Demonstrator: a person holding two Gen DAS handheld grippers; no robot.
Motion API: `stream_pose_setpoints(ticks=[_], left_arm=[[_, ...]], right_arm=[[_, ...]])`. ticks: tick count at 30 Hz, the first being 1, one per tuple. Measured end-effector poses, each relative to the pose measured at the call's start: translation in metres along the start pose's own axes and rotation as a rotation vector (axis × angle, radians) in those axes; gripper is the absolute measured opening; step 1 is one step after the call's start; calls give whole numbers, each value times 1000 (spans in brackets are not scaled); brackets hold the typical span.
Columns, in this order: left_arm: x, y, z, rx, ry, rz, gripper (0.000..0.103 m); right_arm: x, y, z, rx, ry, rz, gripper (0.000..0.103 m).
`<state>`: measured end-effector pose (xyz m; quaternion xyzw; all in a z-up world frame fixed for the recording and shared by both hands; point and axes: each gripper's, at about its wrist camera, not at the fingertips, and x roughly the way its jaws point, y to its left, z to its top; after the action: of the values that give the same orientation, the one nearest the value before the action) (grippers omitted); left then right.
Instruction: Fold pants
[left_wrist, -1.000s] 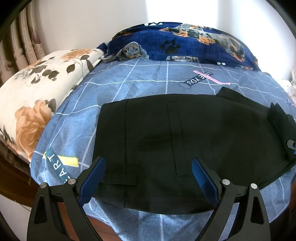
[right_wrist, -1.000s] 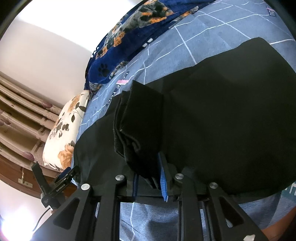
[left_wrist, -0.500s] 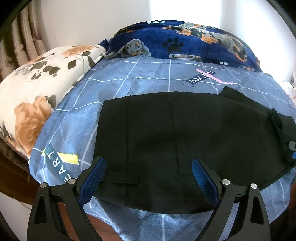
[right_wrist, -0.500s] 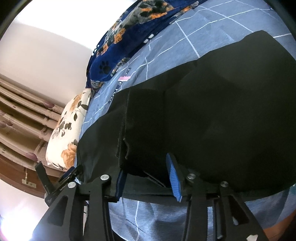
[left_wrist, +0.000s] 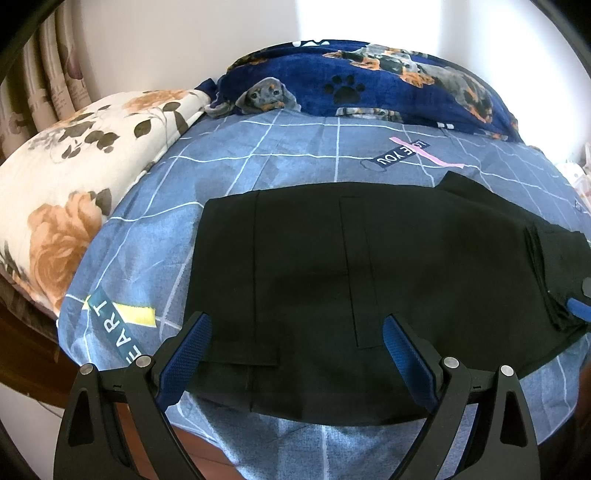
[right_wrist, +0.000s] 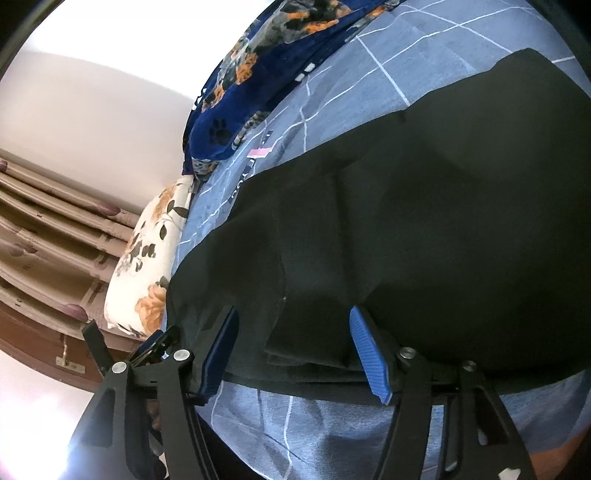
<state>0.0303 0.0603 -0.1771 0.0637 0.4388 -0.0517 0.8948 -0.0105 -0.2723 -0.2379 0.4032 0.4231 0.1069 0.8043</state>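
Black pants (left_wrist: 369, 280) lie flat on the bed; the right gripper (right_wrist: 295, 350) (jaws just opening) straddles their near folded edge unclamped, and the left gripper (left_wrist: 295, 354) gapes wide, empty.

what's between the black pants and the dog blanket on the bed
Only bare blue checked bedsheet lies between the black pants and the dog blanket, clearest in the left wrist view.

Right gripper (left_wrist: 581, 306) mostly beyond the left-wrist picture's edge.
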Motion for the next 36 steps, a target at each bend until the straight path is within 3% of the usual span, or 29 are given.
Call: stream_pose_setpoints(ticks=[8, 11, 14, 16, 24, 26, 27, 29, 34, 35, 36], left_arm=[[1, -2, 0, 3, 4, -1, 94], [0, -4, 0, 2, 5, 0, 94], [0, -2, 1, -9, 8, -9, 94], [1, -1, 2, -15, 13, -16, 94], [6, -3, 1, -7, 37, -9, 94], [8, -4, 0, -3, 47, -5, 94], [10, -4, -1, -1, 49, -4, 94], [11, -5, -2, 8, 52, 2, 94], [11, -5, -2, 14, 50, 1, 94], [11, -4, -2, 15, 48, -1, 94], [11, -4, -1, 13, 47, 0, 94]], right_arm=[[-1, -2, -1, 2, -4, 16, 60], [-6, -7, 6, 24, 6, 78, 59], [-29, -26, 22, 96, -62, 142, 36], [-50, -43, 42, 104, -117, 110, 20], [-81, -123, 106, 244, -174, 1, 14], [-80, -131, 117, 253, -175, -11, 9], [-79, -136, 121, 257, -173, -32, 0], [-74, -145, 125, 279, -162, -45, 0], [-76, -161, 127, 354, -174, 40, 0], [-78, -162, 126, 376, -183, 64, 2], [-82, -161, 123, 385, -200, 98, 10]])
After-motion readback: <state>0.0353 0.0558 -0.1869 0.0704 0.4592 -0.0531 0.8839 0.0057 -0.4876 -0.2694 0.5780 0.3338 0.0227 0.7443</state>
